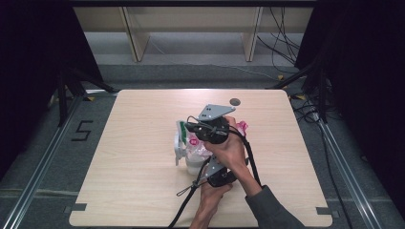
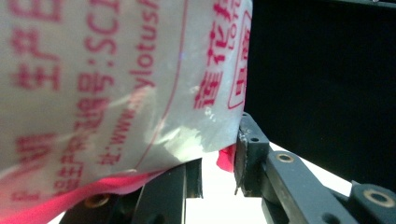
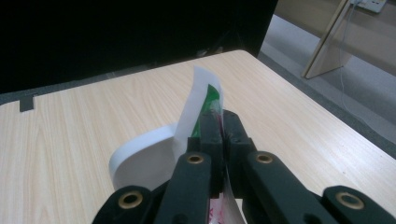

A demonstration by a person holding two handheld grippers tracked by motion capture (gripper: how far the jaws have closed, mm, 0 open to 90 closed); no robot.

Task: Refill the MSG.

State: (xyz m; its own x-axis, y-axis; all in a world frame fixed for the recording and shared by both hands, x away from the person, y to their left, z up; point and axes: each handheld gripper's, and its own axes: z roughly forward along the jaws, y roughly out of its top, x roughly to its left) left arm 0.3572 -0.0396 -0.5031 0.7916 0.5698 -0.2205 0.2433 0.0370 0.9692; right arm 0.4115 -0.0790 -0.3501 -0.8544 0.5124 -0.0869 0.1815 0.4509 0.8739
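Translucent plastic printed with red lettering makes up the bag [image 2: 116, 79], which sits near the middle of the bench [image 1: 143, 200], over a white cup [image 3: 144, 158]. At the left of the high view, a white and green strip [image 1: 180, 138] of the bag's edge stands up beside the cup. The left gripper [image 2: 219, 172] is close under the bag; its fingers [image 2: 250, 154] stand apart with the film draped over them, and whether they press on it I cannot tell from so near. Further right, the right gripper [image 3: 219, 126] has its fingers together, clamped on the strip's thin edge. The bag looks light, soft and slippery, likely to crumple or tear rather than resist. It is best gripped at the doubled seam, where the film is firmest, with the cup steadied so it does not tip.
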